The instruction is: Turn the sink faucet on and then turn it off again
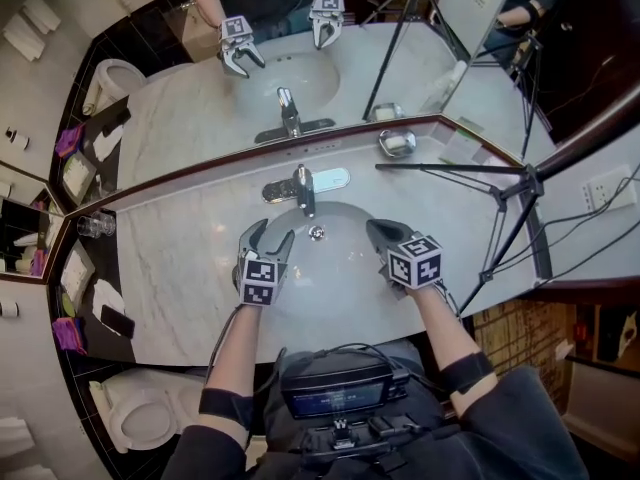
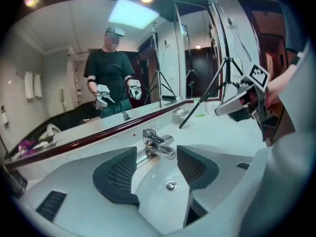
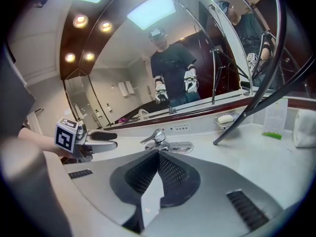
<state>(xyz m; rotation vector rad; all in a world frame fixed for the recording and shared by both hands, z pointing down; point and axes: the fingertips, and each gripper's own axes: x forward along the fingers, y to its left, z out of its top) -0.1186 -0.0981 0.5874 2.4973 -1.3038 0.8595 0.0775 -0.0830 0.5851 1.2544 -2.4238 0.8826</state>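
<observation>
At the back rim of the sink (image 1: 335,268), the faucet (image 1: 304,190) stands just ahead of both claws. My left gripper (image 1: 270,240) is spread wide and empty; my right gripper (image 1: 380,232) is pressed together on nothing. If I close off-centre, the pads may slip off the smooth lever (image 2: 160,141). Only the left gripper view shows it lined up between the jaws, untouched.

We see the chrome single-lever faucet (image 1: 303,188) upright at the back rim of the oval white basin (image 1: 325,278), spout reaching over the basin toward its drain (image 1: 316,232).
</observation>
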